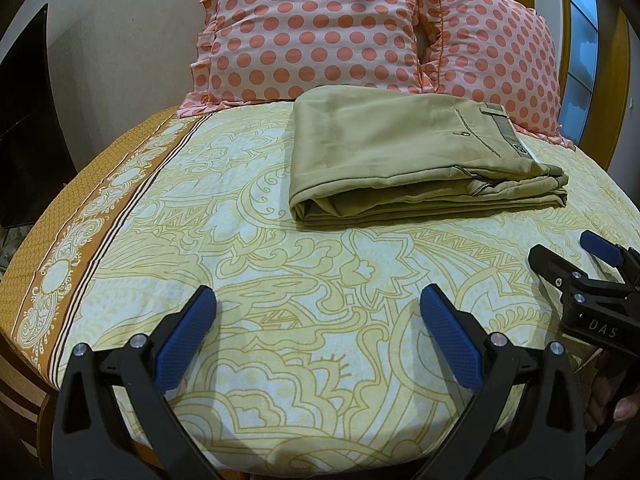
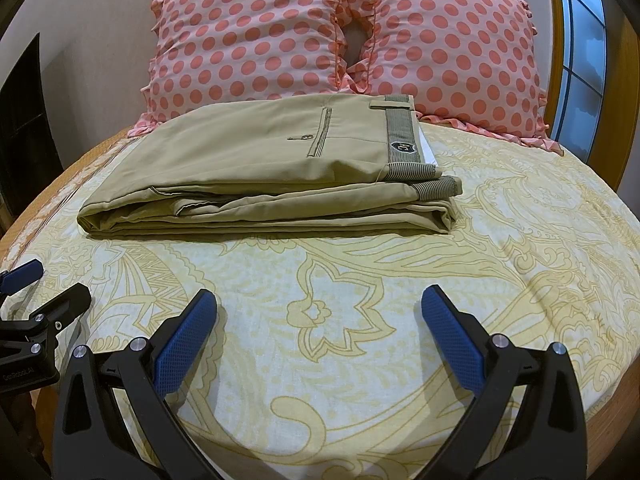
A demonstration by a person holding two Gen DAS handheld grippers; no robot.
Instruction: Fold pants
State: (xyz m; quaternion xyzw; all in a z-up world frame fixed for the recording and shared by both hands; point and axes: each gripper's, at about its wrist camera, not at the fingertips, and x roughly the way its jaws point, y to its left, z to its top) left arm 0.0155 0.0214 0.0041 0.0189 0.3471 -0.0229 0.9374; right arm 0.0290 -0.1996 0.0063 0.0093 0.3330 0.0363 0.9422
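Note:
Khaki pants (image 1: 400, 152) lie folded into a flat rectangular stack on the bed, waistband to the right, back pocket on top. They also show in the right wrist view (image 2: 256, 168). My left gripper (image 1: 318, 304) is open and empty, held above the sheet short of the pants. My right gripper (image 2: 319, 304) is open and empty too, also short of the pants. The right gripper shows at the right edge of the left wrist view (image 1: 568, 256). The left gripper shows at the left edge of the right wrist view (image 2: 48, 284).
The bed has a yellow patterned sheet (image 1: 280, 280) with a brown border (image 1: 60, 248) at the left. Two pink polka-dot pillows (image 2: 248, 40) (image 2: 452, 52) stand behind the pants. A window (image 2: 580, 52) is at the right, a dark panel (image 1: 24, 120) at the left.

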